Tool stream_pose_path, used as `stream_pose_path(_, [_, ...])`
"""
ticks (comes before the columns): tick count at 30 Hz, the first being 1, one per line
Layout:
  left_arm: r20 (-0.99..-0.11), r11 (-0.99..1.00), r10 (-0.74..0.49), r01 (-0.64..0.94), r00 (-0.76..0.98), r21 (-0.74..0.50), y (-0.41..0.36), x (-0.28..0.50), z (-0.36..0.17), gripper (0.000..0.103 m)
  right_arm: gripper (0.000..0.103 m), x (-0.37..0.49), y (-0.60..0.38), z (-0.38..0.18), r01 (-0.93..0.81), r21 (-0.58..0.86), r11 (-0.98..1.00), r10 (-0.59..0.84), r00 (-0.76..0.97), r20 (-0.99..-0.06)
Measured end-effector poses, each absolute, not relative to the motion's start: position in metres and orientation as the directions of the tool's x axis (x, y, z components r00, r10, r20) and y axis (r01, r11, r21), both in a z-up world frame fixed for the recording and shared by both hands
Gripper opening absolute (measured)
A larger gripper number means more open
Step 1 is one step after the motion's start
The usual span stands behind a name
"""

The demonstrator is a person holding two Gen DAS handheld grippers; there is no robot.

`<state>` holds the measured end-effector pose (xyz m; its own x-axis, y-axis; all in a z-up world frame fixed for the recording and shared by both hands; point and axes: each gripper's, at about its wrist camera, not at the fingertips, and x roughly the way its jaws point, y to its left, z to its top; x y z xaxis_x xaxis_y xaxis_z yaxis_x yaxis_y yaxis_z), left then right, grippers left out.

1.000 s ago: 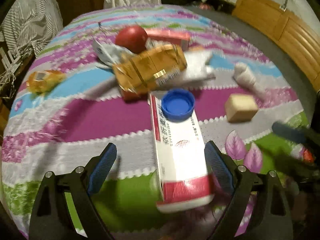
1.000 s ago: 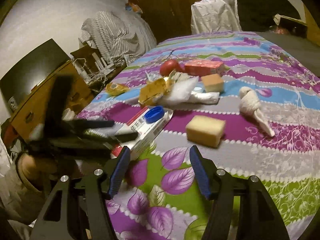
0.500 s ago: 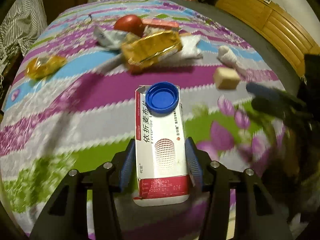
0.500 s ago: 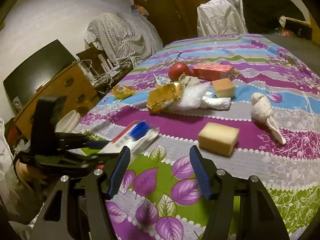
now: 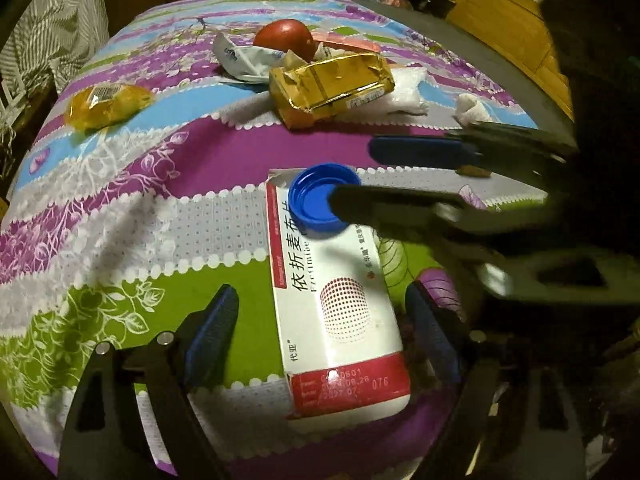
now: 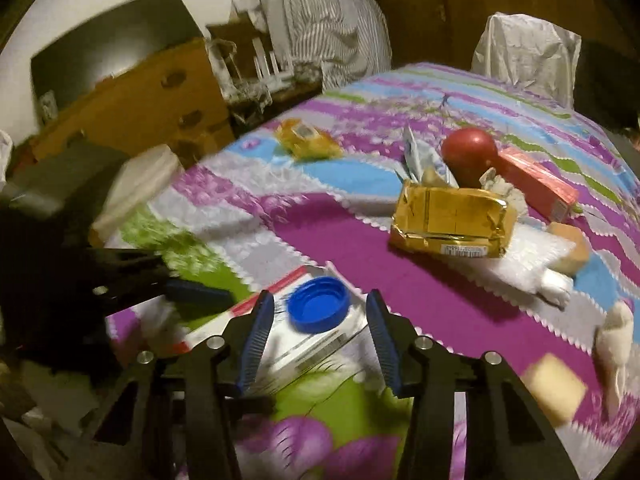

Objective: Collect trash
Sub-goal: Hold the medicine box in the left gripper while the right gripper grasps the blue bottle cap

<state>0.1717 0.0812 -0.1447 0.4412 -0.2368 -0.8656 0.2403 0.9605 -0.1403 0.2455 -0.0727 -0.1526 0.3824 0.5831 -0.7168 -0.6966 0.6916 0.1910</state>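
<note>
A white and red medicine box (image 5: 336, 304) lies on the striped bedspread (image 5: 120, 216) with a blue bottle cap (image 5: 320, 196) resting on its far end. My left gripper (image 5: 322, 320) straddles the near half of the box; its jaws are opening and the pads stand clear of the box sides. From the right, my right gripper (image 5: 356, 174) reaches in level with the cap. In the right wrist view the cap (image 6: 318, 308) sits between the fingers of the right gripper (image 6: 320, 300). Those jaws are closing, with a gap still showing on each side.
Farther back lie a gold foil packet (image 5: 332, 80), a red ball (image 5: 286, 38), a white wrapper (image 5: 244, 58), a yellow wrapper (image 5: 106, 104) and a tissue (image 5: 472, 108). A pink carton (image 6: 536, 184) and a tan sponge block (image 6: 554, 392) lie to the right. A wooden dresser (image 6: 160, 96) stands beyond the bed's left edge.
Half a second ago the left jaws pinched the box; they have since let go and widened. The right gripper swung left over the box, and its jaws narrowed around the blue cap.
</note>
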Motion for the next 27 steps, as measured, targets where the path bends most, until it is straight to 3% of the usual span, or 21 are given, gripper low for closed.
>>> stream_pose_path(9, [-0.850, 0.961, -0.253, 0.220, 0.462, -0.166, 0.080, 0.171, -0.148, 0.081, 0.047, 0.252, -0.066, -0.171, -0.715, 0.203, 0.669, 0.593, 0.350, -0.725])
stream_pose_path(10, [-0.849, 0.961, -0.255, 0.218, 0.463, -0.170, 0.082, 0.171, -0.149, 0.079, 0.043, 0.252, -0.065, -0.171, -0.716, 0.198, 0.669, 0.592, 0.353, -0.724])
stream_pose_path(13, [-0.848, 0.962, -0.256, 0.212, 0.465, -0.174, 0.085, 0.169, -0.148, 0.075, 0.016, 0.254, -0.070, -0.170, -0.704, 0.185, 0.686, 0.585, 0.382, -0.715])
stream_pose_path(15, [-0.847, 0.962, -0.258, 0.210, 0.465, -0.178, 0.087, 0.169, -0.147, 0.072, 0.010, 0.256, -0.078, -0.169, -0.684, 0.197, 0.703, 0.586, 0.399, -0.705])
stream_pose_path(18, [-0.846, 0.963, -0.257, 0.202, 0.467, -0.180, 0.091, 0.170, -0.146, 0.066, 0.010, 0.260, -0.094, -0.172, -0.625, 0.194, 0.756, 0.543, 0.433, -0.720])
stream_pose_path(20, [-0.847, 0.968, -0.244, 0.177, 0.473, -0.180, 0.098, 0.170, -0.144, 0.053, 0.010, 0.264, -0.110, -0.177, -0.578, 0.201, 0.791, 0.514, 0.448, -0.732])
stream_pose_path(22, [-0.832, 0.990, -0.115, 0.135, 0.543, -0.049, 0.100, 0.164, -0.131, 0.052, 0.010, 0.265, -0.121, -0.179, -0.557, 0.223, 0.800, 0.517, 0.450, -0.728])
stream_pose_path(25, [-0.808, 0.973, -0.197, 0.213, 0.556, -0.091, 0.100, 0.158, -0.113, 0.052, 0.012, 0.265, -0.129, -0.178, -0.554, 0.263, 0.790, 0.548, 0.444, -0.709])
stream_pose_path(27, [-0.828, 0.973, -0.171, 0.222, 0.534, -0.057, 0.099, 0.161, -0.118, 0.054, 0.019, 0.265, -0.130, -0.178, -0.551, 0.283, 0.785, 0.562, 0.442, -0.699])
